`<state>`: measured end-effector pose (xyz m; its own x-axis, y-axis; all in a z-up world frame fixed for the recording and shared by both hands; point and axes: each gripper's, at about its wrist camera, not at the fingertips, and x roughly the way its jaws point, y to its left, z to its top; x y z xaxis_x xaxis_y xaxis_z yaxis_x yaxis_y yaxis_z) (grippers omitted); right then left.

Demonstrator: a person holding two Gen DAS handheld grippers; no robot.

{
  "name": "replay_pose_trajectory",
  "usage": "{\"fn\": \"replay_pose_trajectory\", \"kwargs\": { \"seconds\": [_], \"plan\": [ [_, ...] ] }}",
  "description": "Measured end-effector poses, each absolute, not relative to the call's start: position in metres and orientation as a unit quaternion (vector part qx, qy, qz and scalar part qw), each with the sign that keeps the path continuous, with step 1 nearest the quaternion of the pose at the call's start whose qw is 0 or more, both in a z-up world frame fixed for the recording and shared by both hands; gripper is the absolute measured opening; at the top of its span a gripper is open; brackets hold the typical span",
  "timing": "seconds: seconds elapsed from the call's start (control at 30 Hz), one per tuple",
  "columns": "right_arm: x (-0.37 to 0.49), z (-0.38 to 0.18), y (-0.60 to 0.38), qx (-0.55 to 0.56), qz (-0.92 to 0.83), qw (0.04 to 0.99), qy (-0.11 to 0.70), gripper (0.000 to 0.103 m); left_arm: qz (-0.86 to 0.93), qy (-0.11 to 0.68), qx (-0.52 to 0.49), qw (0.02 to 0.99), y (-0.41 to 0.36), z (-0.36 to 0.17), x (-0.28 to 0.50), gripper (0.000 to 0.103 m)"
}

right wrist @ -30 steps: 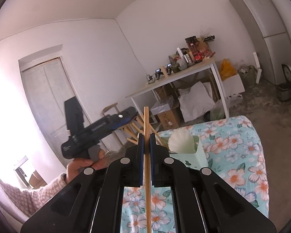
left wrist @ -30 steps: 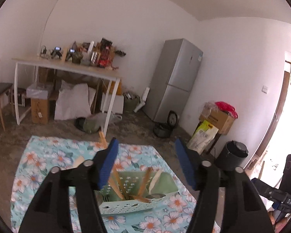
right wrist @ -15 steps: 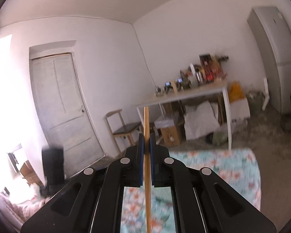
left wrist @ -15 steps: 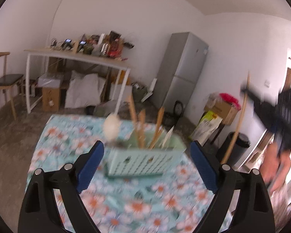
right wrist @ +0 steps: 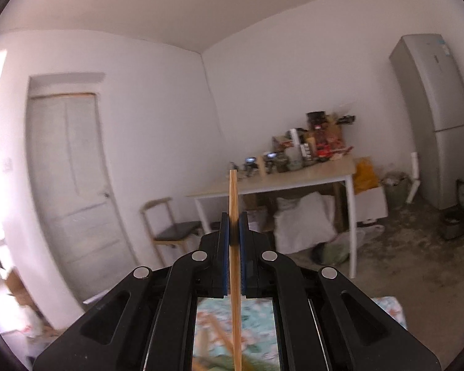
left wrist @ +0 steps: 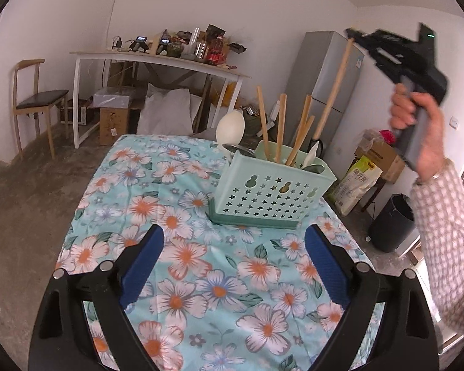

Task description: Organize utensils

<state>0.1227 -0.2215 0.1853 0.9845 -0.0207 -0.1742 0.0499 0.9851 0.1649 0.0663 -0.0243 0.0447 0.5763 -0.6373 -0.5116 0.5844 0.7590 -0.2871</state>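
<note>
A mint green utensil holder (left wrist: 270, 190) stands on the floral tablecloth (left wrist: 182, 247). It holds several wooden sticks, a white spoon (left wrist: 231, 128) and metal spoons. My left gripper (left wrist: 233, 256) is open and empty, low over the cloth in front of the holder. My right gripper (right wrist: 233, 221) is shut on a wooden chopstick (right wrist: 234, 247); in the left wrist view the chopstick (left wrist: 332, 89) hangs from it above the holder's right side, its lower end hidden behind the holder.
A white table (left wrist: 157, 61) with clutter stands against the far wall, a chair (left wrist: 37, 99) to its left, a grey fridge (left wrist: 331, 83) to its right. Boxes, bags and a black bin (left wrist: 391, 225) stand right of the cloth.
My left gripper pulled back and lowered, so the holder is now farther away. My right gripper rose and tilted up with the chopstick; its view left the holder for the room.
</note>
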Motion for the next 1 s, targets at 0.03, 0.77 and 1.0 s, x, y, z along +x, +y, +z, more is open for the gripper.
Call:
{"fn": "replay_pose_trajectory", "kwargs": {
  "seconds": [0.03, 0.77, 1.0],
  "plan": [
    [0.128, 0.176, -0.222, 0.080, -0.027, 0.992, 0.091, 0.004, -0.345, 0.305, -0.043, 0.887, -0.023, 0.045, 0.065, 0.091],
    [0.022, 0.102, -0.207, 0.157, -0.041, 0.968, 0.190, 0.066, -0.323, 0.293, -0.027, 0.900, -0.048, 0.067, 0.065, 0.097],
    [0.013, 0.030, -0.158, 0.148, -0.081, 0.926, 0.339, 0.075, -0.304, 0.323, -0.014, 0.896, -0.067, 0.061, 0.062, 0.097]
  ]
}}
